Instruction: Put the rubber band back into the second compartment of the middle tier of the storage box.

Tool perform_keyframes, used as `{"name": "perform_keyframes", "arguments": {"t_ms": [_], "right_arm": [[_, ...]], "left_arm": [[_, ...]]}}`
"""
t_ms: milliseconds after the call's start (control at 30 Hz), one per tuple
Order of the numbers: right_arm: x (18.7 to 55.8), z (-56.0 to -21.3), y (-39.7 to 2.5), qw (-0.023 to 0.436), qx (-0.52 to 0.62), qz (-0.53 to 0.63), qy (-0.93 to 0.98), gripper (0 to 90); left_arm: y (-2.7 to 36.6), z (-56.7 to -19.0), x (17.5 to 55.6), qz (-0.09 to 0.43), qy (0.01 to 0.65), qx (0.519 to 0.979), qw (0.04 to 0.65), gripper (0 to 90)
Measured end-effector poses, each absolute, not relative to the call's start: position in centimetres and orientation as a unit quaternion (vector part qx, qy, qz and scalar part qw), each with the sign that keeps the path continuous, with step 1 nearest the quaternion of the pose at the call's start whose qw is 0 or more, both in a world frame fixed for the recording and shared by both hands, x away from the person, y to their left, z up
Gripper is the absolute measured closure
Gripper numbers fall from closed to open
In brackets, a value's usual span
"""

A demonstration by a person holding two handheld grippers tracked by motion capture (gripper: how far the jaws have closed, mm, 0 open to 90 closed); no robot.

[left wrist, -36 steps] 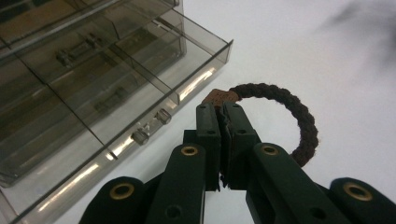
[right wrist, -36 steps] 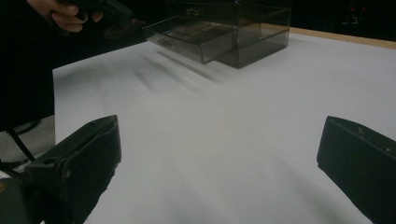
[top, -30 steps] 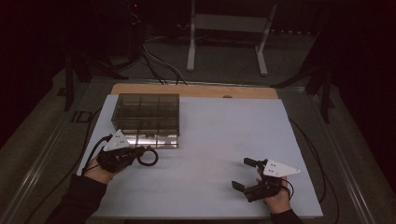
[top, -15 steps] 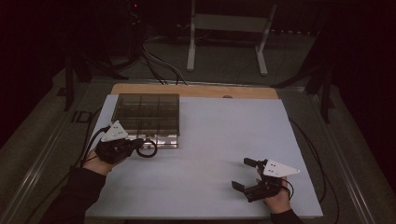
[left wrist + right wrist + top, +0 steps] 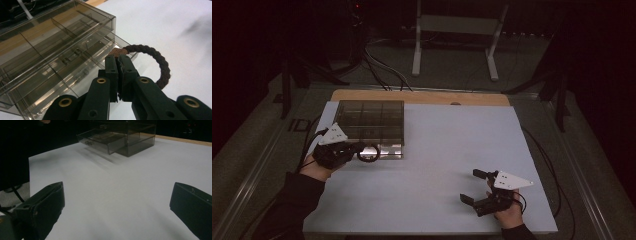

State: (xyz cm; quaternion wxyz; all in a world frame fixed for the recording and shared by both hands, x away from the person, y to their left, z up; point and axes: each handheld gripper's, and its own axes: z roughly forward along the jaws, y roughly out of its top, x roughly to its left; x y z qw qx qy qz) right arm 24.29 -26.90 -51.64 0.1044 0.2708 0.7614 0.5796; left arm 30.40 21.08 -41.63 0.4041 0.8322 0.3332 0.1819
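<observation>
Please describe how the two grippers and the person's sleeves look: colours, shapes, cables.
Both the left gripper and the right gripper have black jaws with brass-coloured rivets, and each carries a pale grey triangular plate with small dots. Black cables trail from them. The sleeves are dark.

The only legible marking is "ID", in dark letters on the grey floor (image 5: 272, 150) left of the table, just beyond the sheet's far-left corner, seen in the high view. The hair tie's brown tag (image 5: 117, 52) carries nothing readable, and neither does the drawer box (image 5: 50, 50).
</observation>
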Motion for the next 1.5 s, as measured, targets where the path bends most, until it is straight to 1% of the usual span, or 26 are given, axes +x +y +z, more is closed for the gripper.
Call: {"name": "perform_keyframes", "arguments": {"t_ms": [333,567,1167,1500], "right_arm": [[24.3,-51.6,-26.8,0.107,0.270,0.578,0.762,0.0],[24.3,-51.6,-26.9,0.105,0.270,0.579,0.762,0.0],[24.3,-51.7,-26.9,0.104,0.269,0.578,0.763,0.0],[24.2,-51.7,-26.9,0.104,0.268,0.578,0.764,0.0]], "left_arm": [[21.7,-41.9,31.7,0.184,0.355,0.817,0.416,88.1],[22.6,-43.1,33.0,0.185,0.379,0.805,0.417,88.1],[22.3,-46.5,35.2,0.176,0.399,0.805,0.402,88.1],[22.0,-47.8,36.0,0.181,0.404,0.811,0.382,88.0]]}}
